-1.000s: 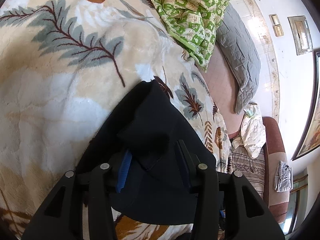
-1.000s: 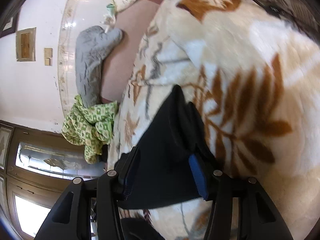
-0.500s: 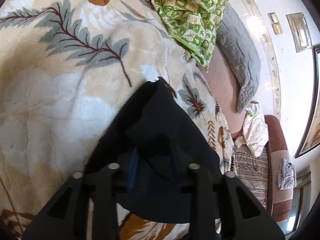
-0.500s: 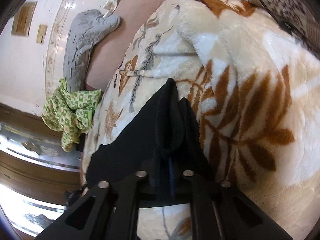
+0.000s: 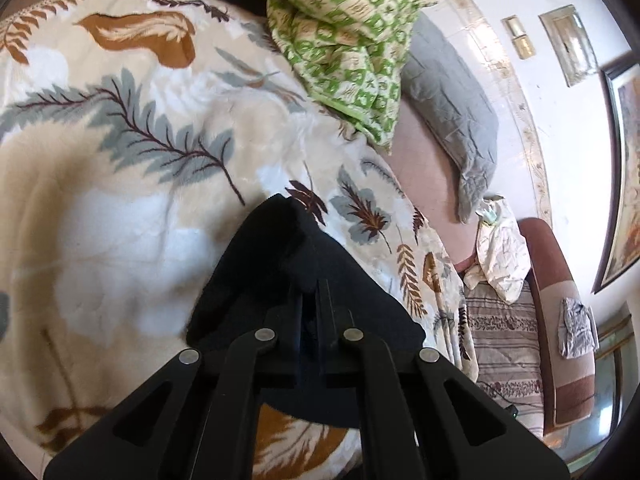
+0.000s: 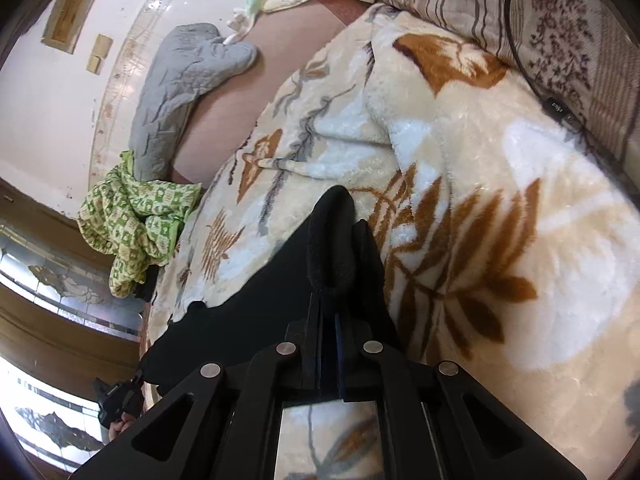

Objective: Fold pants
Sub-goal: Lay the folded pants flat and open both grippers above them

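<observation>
Black pants (image 5: 272, 280) lie on a cream blanket with a leaf pattern (image 5: 120, 200). My left gripper (image 5: 310, 300) is shut on a bunched edge of the pants, which rises in a peak ahead of the fingers. In the right wrist view the pants (image 6: 280, 276) stretch away to the lower left. My right gripper (image 6: 328, 308) is shut on another bunched edge of them, with a fold of black cloth standing up just past the fingertips. The blanket (image 6: 500, 220) lies under it.
A green patterned cloth (image 5: 344, 40) is heaped at the far side of the blanket, and shows in the right wrist view (image 6: 136, 224). A grey quilted pillow (image 5: 452, 104) lies beside it. A striped cushion (image 6: 520, 8) with a black cable (image 6: 520, 52) borders the blanket.
Both grippers have gone from open around the pants to shut on them. The cloth now bunches up between each pair of fingers, and both have lifted slightly.
</observation>
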The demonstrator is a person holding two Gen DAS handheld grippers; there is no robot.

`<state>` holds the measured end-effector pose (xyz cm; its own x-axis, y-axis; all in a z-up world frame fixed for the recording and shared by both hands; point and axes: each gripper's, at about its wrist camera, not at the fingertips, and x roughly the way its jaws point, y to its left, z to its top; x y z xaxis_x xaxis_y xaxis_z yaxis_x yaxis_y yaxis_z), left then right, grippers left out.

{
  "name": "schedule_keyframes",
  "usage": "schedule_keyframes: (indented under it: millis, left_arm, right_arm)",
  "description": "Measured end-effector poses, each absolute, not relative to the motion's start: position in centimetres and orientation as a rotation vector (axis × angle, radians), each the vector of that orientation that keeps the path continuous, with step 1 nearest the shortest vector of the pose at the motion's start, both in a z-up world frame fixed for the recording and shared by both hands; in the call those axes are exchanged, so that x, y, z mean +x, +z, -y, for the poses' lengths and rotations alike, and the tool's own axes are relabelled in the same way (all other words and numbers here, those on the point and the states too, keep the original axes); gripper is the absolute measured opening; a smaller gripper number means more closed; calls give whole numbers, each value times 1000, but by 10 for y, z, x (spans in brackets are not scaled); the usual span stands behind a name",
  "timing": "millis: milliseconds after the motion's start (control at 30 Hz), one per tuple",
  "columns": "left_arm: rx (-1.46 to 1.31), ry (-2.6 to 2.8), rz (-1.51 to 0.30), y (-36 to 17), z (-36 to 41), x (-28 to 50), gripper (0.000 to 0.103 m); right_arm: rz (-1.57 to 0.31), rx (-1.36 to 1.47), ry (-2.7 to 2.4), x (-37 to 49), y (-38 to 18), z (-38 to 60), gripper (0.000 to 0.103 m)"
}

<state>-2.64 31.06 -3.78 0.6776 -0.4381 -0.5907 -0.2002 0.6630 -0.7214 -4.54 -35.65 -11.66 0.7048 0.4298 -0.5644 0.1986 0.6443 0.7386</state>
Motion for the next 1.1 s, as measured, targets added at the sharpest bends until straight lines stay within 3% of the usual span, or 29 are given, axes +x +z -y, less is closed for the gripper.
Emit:
schedule_keyframes:
  millis: [367, 767, 967, 1033, 1100]
  left_arm:
    - [-844, -159, -870, -39, -304, -65, 3]
    - [-816, -138, -933, -77, -305, -67, 3]
    - [-674, -105, -883, -70, -304, -70, 16]
    - [-592, -43, -848, -59, -307, -73, 18]
    - [-489, 27, -765, -42, -308, -82, 18]
  right_arm:
    - [-833, 842, 137, -58, -116, 356, 3]
    - [-916, 808, 97, -55, -128, 352, 4]
    - [-910, 786, 72, -57, -125, 356, 4]
    - [-887, 757, 3, -62, -120, 362, 14]
    - [-839, 732, -72, -69, -110, 371, 14]
